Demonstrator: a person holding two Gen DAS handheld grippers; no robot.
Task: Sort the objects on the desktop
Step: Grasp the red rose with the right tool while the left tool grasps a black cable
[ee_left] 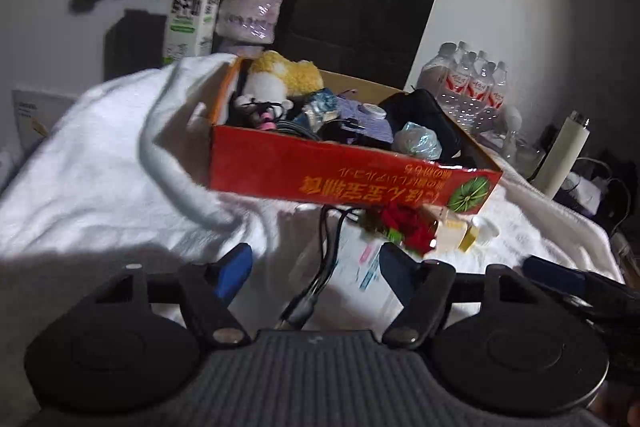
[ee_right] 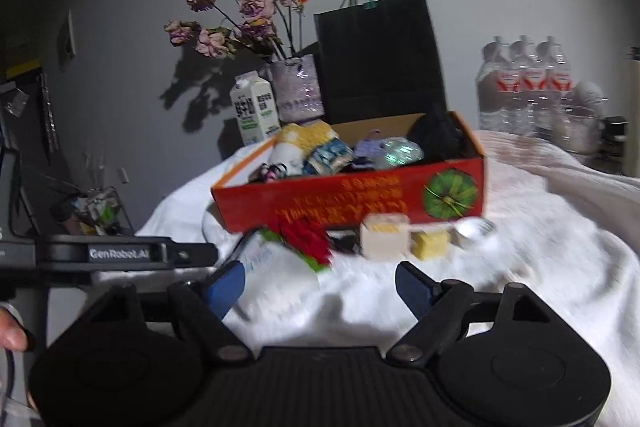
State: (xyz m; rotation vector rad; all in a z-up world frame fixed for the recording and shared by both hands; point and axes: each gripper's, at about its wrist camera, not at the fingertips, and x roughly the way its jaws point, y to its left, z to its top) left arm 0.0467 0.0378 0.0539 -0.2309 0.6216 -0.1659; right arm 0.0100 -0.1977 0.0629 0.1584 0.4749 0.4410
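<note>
At the far left of the left wrist view a white cloth (ee_left: 100, 163) covers the desk and bunches up beside a red cardboard box (ee_left: 344, 175) that fills the middle of the frame. The box holds a yellow and white plush toy (ee_left: 280, 77), tangled cords, a dark pouch and a crumpled shiny wrapper. Behind it, from left to right, stand a milk carton (ee_left: 192, 15), a vase of dried flowers (ee_left: 252, 3), a black paper bag (ee_left: 360, 11) and a pack of water bottles (ee_left: 472, 79). Just in front of the box lie a black cable (ee_left: 328, 251), a red artificial flower (ee_left: 408, 227), a cream-coloured block (ee_left: 448, 233) and a small yellow block (ee_left: 470, 237). Low in the frame the left claw (ee_left: 316, 267) is spread, its blue pads either side of the cable and a white packet, pressing on neither. In the right wrist view the other gripper's black body runs in from the left edge, and the right claw (ee_right: 320, 283) at the bottom centre is also spread, over bare cloth with nothing between its pads; the flower and the blocks lie just beyond it, against the box front.
</note>
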